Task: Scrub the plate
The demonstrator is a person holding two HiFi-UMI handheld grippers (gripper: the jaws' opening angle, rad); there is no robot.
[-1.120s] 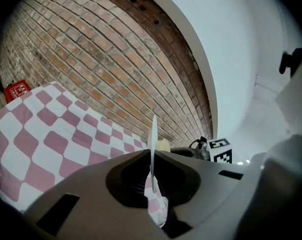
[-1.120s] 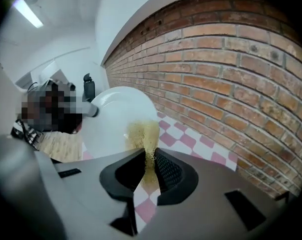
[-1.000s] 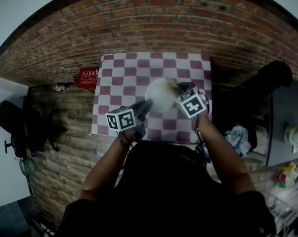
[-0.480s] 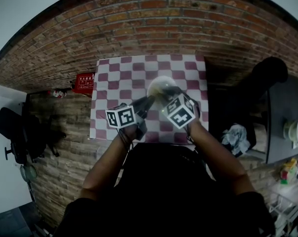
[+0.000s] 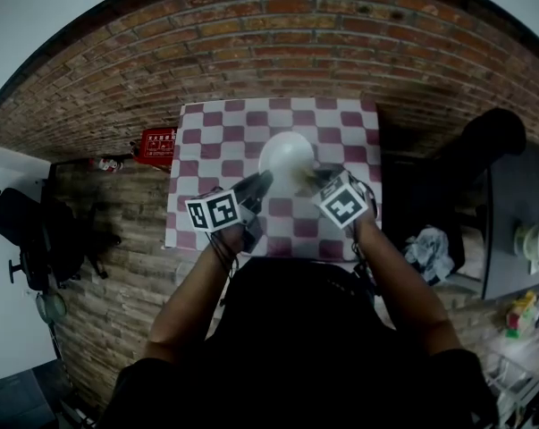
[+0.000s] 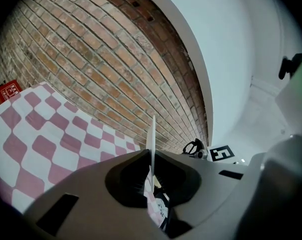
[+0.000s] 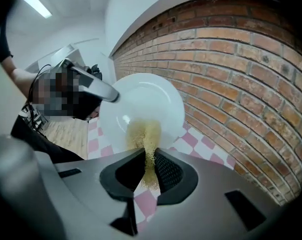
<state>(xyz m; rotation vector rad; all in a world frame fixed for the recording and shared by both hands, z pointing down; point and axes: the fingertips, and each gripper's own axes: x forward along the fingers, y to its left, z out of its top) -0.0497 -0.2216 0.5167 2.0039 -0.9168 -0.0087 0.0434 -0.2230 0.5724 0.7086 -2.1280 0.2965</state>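
Jaws of the left gripper (image 6: 151,171) pinch the plate (image 7: 145,101) by its rim, tilted up over the checkered bench (image 5: 217,125). Right gripper (image 7: 148,169) jaws clamp a yellow scrub pad (image 7: 144,136) on its face. If we push too hard, we lever the plate out of that thin pinch. The right gripper now sits further right than half a second ago.

A table (image 5: 190,232) stands at 12 o'clock before the person, a pink-and-white checked cloth (image 5: 217,146) spread flat across its top.
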